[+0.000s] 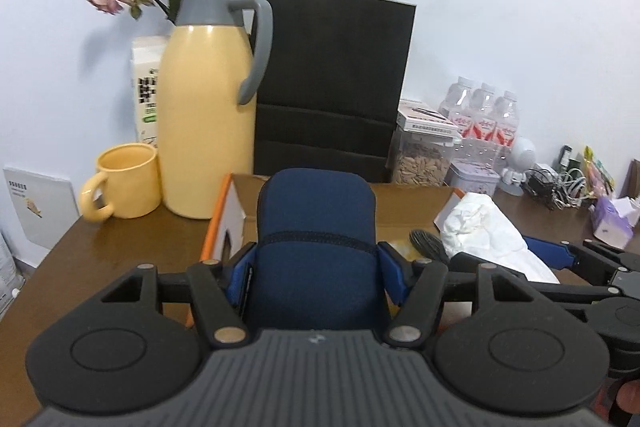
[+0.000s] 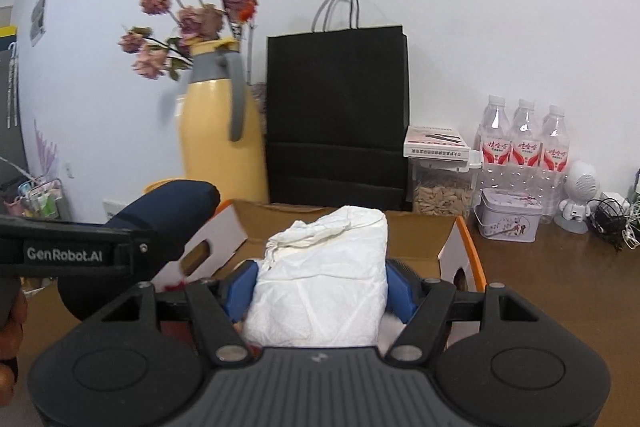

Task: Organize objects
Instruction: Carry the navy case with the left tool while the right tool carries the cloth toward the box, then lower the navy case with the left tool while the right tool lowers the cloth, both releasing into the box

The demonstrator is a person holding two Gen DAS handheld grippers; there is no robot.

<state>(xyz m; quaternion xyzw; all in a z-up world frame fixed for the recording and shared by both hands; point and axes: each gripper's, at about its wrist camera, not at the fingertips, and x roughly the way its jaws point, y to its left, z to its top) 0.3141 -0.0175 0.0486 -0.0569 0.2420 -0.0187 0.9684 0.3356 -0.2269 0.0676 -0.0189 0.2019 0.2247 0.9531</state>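
My left gripper [image 1: 316,267] is shut on a dark blue zippered pouch [image 1: 316,227], held upright over the near left part of an open cardboard box [image 1: 404,203] with orange edges. The pouch also shows at the left of the right wrist view [image 2: 168,211]. My right gripper [image 2: 320,287] is shut on a white crumpled bundle [image 2: 332,267], held above the box [image 2: 416,227]. That bundle shows at the right of the left wrist view [image 1: 488,231]. A dark object [image 1: 428,243] lies inside the box.
A yellow thermos jug [image 1: 208,107] and yellow mug [image 1: 128,183] stand at the left on the brown table [image 1: 120,251]. A black paper bag [image 1: 332,83] stands behind the box. A seed jar [image 1: 424,163], a tin [image 2: 508,219], water bottles [image 2: 520,139] and cables [image 1: 560,187] are at the right.
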